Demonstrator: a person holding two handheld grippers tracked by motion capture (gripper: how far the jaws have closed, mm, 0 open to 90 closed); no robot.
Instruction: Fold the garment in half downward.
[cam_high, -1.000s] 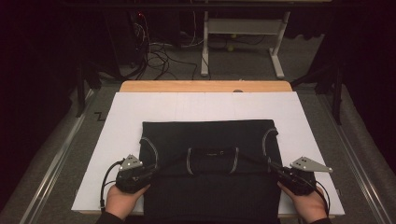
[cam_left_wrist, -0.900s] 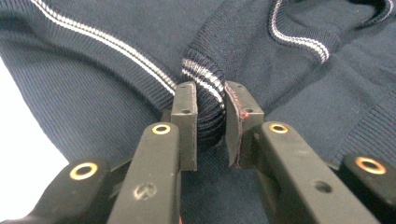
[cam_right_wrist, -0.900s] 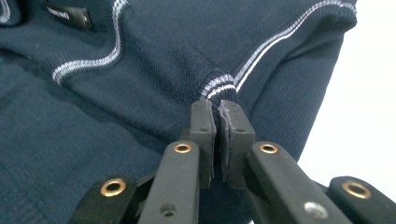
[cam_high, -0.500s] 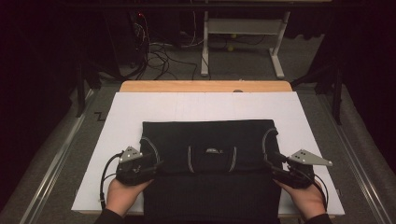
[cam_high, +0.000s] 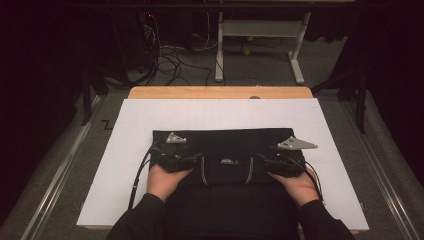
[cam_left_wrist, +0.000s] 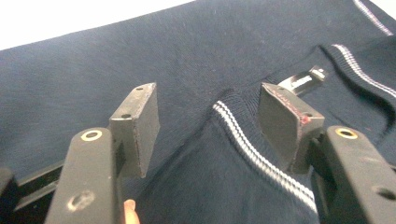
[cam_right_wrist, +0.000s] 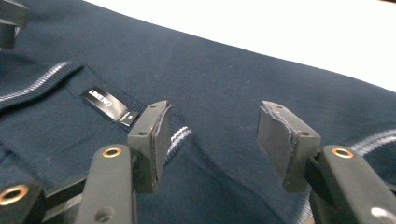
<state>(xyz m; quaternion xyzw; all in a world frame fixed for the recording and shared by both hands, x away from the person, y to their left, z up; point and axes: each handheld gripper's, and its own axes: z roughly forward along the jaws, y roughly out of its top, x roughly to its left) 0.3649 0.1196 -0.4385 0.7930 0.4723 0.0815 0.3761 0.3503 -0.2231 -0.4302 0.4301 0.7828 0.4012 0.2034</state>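
Under both tools | shirt (cam_high: 225, 150) (folded) | jaws apart

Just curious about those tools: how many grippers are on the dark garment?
2: the left gripper sits on the garment left of its label, the right gripper right of it.

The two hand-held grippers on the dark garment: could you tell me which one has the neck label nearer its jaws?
The right hand-held gripper: the black neck label lies just beside its jaw, on the navy garment. At the left hand-held gripper it sits farther off.
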